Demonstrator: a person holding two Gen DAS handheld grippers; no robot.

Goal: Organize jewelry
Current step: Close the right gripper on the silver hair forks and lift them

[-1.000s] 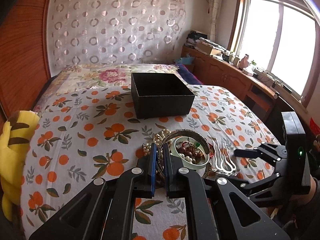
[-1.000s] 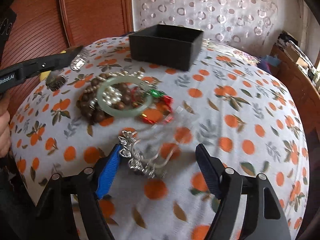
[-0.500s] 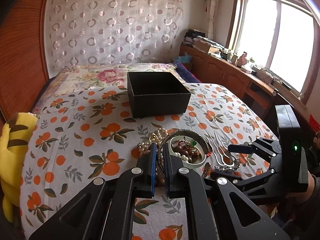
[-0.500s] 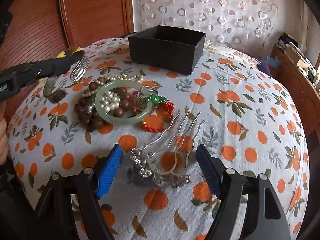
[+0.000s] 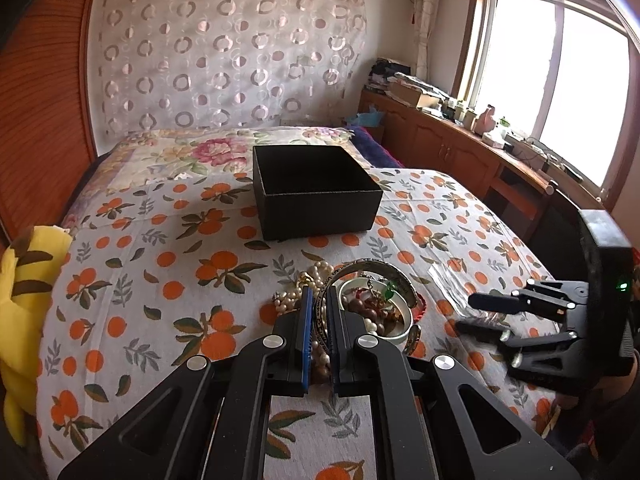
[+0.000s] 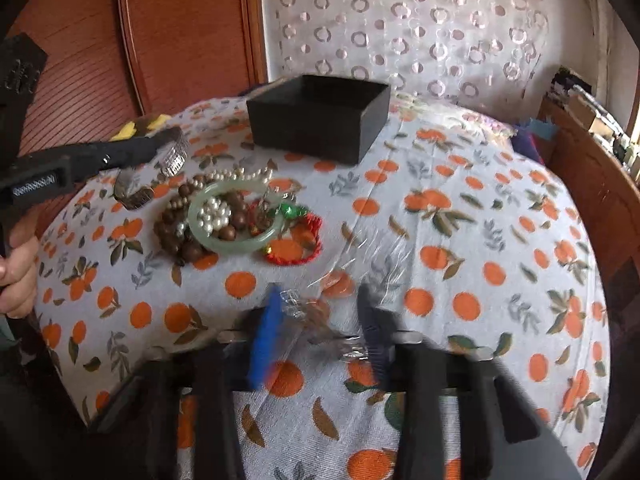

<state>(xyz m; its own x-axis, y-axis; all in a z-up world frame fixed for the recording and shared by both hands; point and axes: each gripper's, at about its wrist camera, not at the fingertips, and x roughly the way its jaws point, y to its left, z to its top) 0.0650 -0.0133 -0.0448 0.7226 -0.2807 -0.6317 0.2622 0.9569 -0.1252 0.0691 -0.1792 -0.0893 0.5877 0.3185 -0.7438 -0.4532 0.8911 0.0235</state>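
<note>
My left gripper (image 5: 317, 300) is shut on a silver bangle (image 5: 374, 266) and holds it just above the jewelry pile; the right wrist view shows the bangle (image 6: 174, 158) at its tip. The pile holds a jade bangle (image 6: 232, 216), brown beads (image 6: 182, 226), pearls (image 6: 214, 216) and a red bracelet (image 6: 308, 240). My right gripper (image 6: 320, 312) is open and blurred, its fingers either side of a silver hair fork (image 6: 320, 320) on the cloth. An open black box (image 5: 314, 190) stands behind the pile and shows empty.
The bed is covered by an orange-print cloth (image 5: 140, 280). A yellow plush toy (image 5: 24, 300) lies at its left edge. A wooden headboard (image 6: 180, 32) and a curtain stand behind, and a cabinet with clutter (image 5: 460, 136) runs under the window at right.
My left gripper has lifted a little with the silver bangle. My right gripper has moved forward over the hair fork and is now blurred by motion.
</note>
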